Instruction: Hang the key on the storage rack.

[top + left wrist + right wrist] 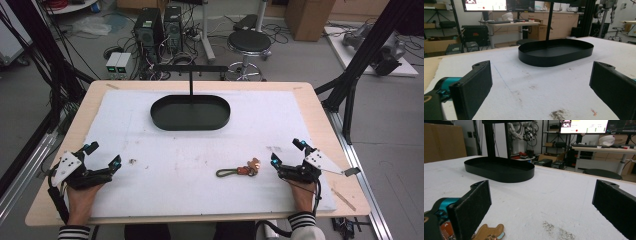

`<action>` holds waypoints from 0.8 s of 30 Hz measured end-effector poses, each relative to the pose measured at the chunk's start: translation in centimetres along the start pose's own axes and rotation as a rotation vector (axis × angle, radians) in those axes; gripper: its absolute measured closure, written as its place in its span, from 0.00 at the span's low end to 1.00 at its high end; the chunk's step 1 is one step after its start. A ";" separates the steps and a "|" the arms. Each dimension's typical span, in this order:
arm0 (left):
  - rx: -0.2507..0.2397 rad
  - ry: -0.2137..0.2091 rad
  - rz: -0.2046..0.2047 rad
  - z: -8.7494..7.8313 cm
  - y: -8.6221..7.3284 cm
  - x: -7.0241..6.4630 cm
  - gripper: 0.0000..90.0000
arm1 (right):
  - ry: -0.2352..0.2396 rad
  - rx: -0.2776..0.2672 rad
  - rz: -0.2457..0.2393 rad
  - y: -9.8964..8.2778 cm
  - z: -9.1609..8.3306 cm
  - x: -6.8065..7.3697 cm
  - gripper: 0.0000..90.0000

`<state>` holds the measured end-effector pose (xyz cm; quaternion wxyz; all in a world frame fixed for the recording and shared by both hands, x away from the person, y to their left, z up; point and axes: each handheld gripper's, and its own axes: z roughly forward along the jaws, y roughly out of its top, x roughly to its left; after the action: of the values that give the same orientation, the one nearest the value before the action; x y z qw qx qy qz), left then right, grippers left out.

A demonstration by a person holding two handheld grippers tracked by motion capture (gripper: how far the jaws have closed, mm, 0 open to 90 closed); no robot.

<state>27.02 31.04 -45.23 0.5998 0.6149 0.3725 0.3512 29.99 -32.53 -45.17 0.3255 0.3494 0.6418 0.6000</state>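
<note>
Over on the left, the left gripper [102,156] rests low on the white mat [165,150], jaws spread wide with nothing between them. Moving across, the black oval tray [190,112] sits at the far middle of the mat, well apart from both tools. Nearer the front, the keychain [240,170] lies flat on the mat, just beside the right gripper [286,152], whose jaws gape wide, gripping nothing.
</note>
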 end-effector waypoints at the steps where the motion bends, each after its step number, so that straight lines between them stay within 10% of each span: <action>1: 0.002 -0.002 0.003 0.0 0.0 0.0 0.05 | 0.001 -0.001 0.001 0.0 0.0 0.0 0.01; 24: 0.005 -0.003 -0.003 0.0 0.0 0.0 0.05 | 0.008 0.018 -0.014 0.1 0.3 0.0 0.01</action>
<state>27.08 31.04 -45.20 0.5995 0.6163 0.3734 0.3483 30.20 -32.37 -45.08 0.3243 0.3453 0.6508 0.5933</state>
